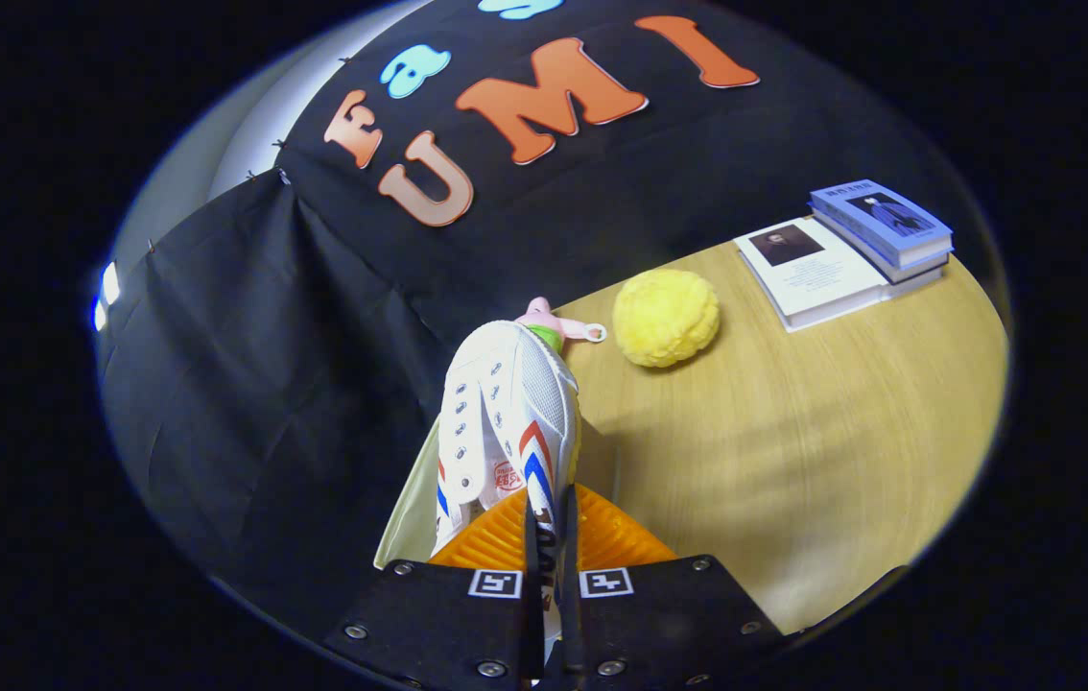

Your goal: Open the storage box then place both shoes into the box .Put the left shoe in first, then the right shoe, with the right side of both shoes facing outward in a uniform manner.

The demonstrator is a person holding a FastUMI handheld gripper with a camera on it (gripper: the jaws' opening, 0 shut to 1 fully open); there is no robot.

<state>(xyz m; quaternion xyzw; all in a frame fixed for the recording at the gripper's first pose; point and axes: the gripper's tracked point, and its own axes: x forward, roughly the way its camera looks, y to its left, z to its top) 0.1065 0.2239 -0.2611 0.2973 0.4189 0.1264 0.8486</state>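
White canvas shoe [506, 413] hangs pinched by its heel edge in my tool [552, 537], fingers closed on it above the worktop [793, 451]; I judge so thin a grip could let it twist or drop near the yellow ball [666, 317].

Even overhead light falls on the bench [793, 461], which shows motion blur in its wood grain beyond the yellow ball [666, 317]. A bright glare sits far left of the ball; fisheye distortion bends the bench edge.
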